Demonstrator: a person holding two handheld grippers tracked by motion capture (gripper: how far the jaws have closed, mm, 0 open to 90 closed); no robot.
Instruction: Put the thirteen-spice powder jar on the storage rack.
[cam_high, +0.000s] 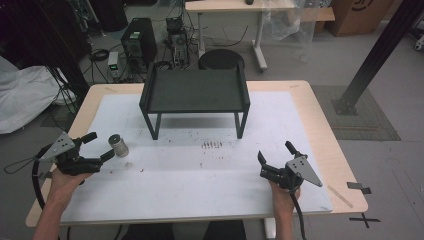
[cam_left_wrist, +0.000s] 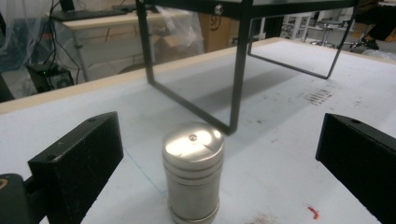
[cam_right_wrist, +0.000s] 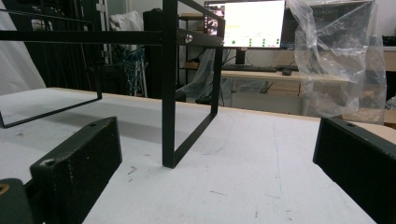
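Left gripper: the black two-jaw left gripper (cam_high: 96, 144) sits at the near left of the table, held in the person's left hand (cam_high: 64, 176). Jaws released and spread wide, pointing toward the cylinder.

Cylinder: the short brushed-metal cylinder (cam_high: 118, 145) with a flat top and grooved bands stands upright on the white table mat (cam_high: 210, 185). In the left gripper view it (cam_left_wrist: 192, 170) stands between the two jaws, touching neither. In the high view it lies just beside the tip of one jaw.

Cylinder location: left half of the mat, near the front left leg of the stand and apart from it.

Right gripper: the black two-jaw right gripper (cam_high: 274, 154) sits at the near right of the table, held in the person's right hand (cam_high: 285, 192). Jaws released and wide apart, with nothing between them.

Stand: the black metal tray-topped stand (cam_high: 194, 91) on thin frame legs occupies the far centre of the mat. The right gripper view faces one of its upright legs (cam_right_wrist: 169, 88).

Mat surface: scuffed, with small dark marks near the centre (cam_high: 212, 145).

Table: light wooden tabletop (cam_high: 327, 145), visible as a border around the mat.
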